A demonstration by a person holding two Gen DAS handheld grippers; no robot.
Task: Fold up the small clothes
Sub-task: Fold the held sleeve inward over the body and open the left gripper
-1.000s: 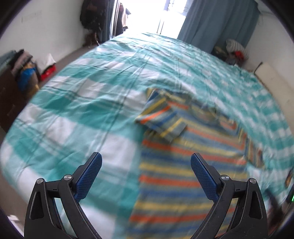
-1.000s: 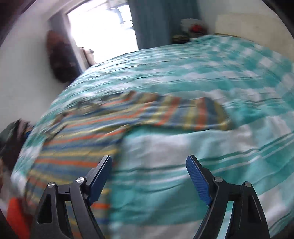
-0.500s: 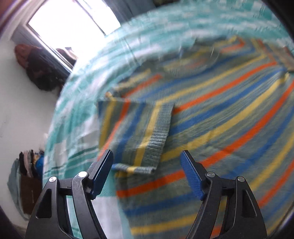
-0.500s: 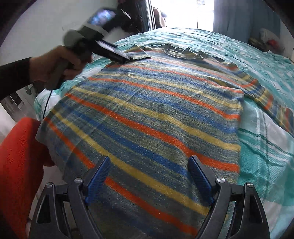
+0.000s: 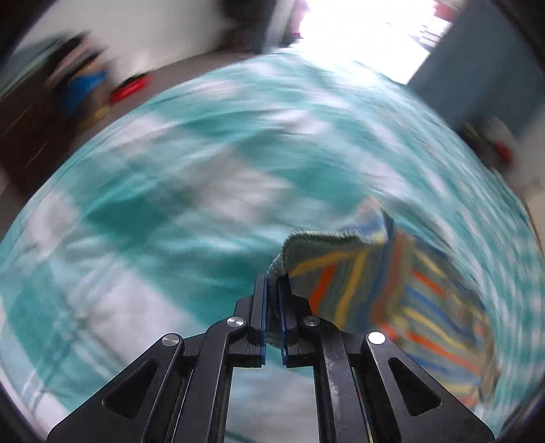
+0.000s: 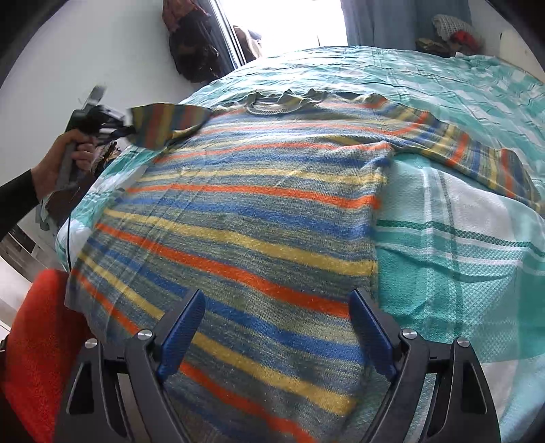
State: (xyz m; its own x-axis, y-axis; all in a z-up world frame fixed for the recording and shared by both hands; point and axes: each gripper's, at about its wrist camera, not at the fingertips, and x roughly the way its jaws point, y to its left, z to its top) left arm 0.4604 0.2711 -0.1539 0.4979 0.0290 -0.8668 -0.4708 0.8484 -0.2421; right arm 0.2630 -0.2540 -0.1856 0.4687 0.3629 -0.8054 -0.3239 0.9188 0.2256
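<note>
A striped knitted sweater in blue, orange, yellow and grey lies flat on the bed, neck at the far end. My left gripper is shut on the cuff of the left sleeve and holds it lifted above the bed; in the right wrist view the left gripper holds that sleeve up at the far left. My right gripper is open and empty, hovering over the sweater's lower hem. The right sleeve lies stretched out to the right.
The bed has a teal and white checked cover. A red chair or cushion sits at the bed's near left corner. Dark clothes hang on the wall by the bright doorway. A blue curtain hangs at the back.
My left gripper has closed on the left sleeve's cuff and lifted it off the sweater, swinging outward. My right gripper has stayed open over the hem.
</note>
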